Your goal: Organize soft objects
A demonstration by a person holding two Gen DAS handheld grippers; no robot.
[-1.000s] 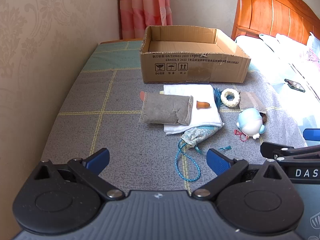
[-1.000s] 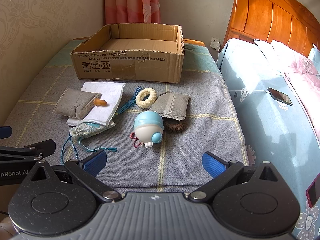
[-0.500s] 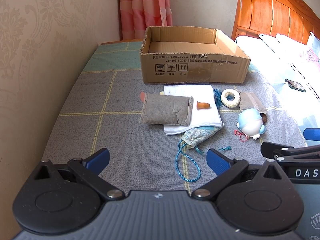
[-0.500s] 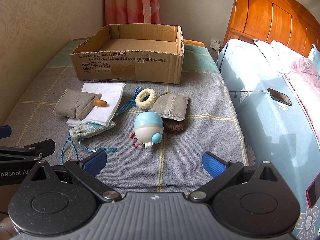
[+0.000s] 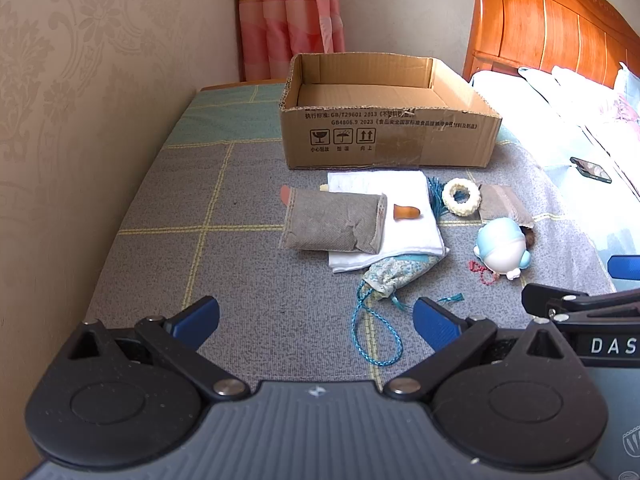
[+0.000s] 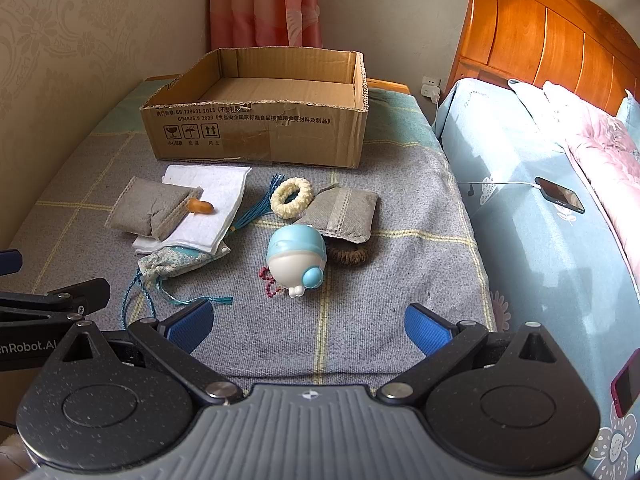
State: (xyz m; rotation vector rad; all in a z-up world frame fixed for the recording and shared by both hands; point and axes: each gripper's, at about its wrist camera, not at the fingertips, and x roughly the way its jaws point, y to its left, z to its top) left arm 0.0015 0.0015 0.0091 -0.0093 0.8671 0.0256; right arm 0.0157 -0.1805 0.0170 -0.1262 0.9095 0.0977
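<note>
Grey blanket (image 6: 360, 320): blue toy (image 6: 296, 258) ahead of right tongs (image 6: 308, 330); both tongs spread wide, empty; left tongs (image 5: 316, 320).

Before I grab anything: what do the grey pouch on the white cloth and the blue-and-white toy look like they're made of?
The grey pouch looks like coarse woven fabric, matte, with a stitched hem and a sagging, filled shape, so probably soft. The blue-and-white toy looks like smooth moulded plastic or vinyl: even sheen, rounded seamless form; whether it is hard or squishy cannot be told. The white cloth looks like folded cotton-like textile.
</note>
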